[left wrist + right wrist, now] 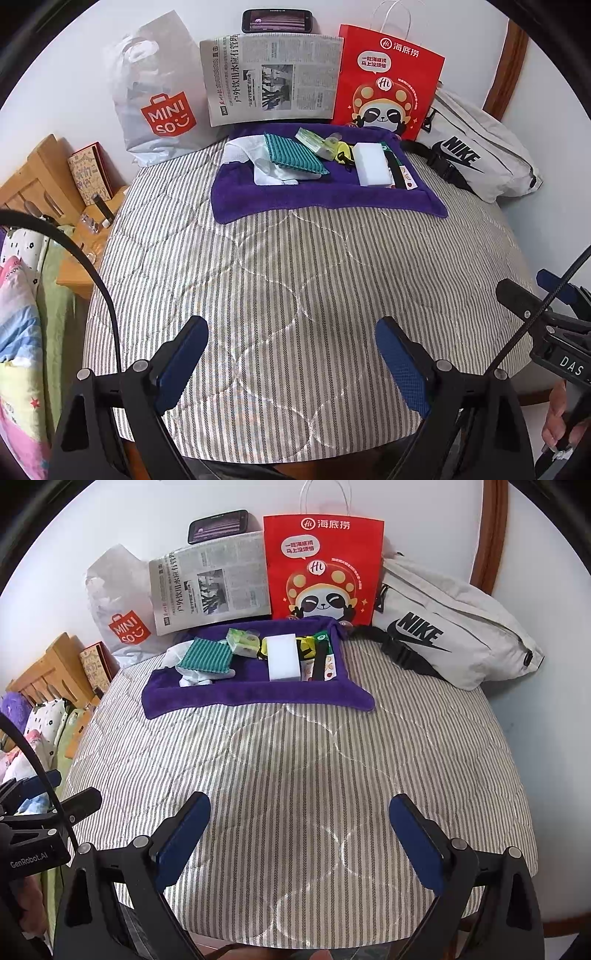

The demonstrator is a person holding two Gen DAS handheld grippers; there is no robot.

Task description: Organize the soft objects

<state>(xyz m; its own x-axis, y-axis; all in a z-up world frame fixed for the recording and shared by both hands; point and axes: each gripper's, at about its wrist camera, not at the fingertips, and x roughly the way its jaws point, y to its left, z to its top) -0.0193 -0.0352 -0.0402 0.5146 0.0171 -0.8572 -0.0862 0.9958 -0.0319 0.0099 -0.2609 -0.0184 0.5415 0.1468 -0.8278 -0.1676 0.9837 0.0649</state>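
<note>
A purple towel [325,199] [255,696] lies at the far side of the striped quilt [295,280] [295,760]. On it rest a green striped cloth [295,155] [205,655], a white cloth [243,149] [192,677], a white sponge block [372,164] [283,657], a green packet [314,142] [242,642] and small yellow-black items. My left gripper [291,365] stands open over the quilt's near part, nothing between its blue pads. My right gripper [299,845] is open too, also well short of the towel.
Against the wall stand a grey MINISO bag [159,92] [118,602], a newspaper [273,77] [210,583], a red paper bag [384,81] [323,568], a phone [277,20] [218,526] and a white Nike pouch [476,147] [450,620]. A wooden bedside stand [48,184] is left.
</note>
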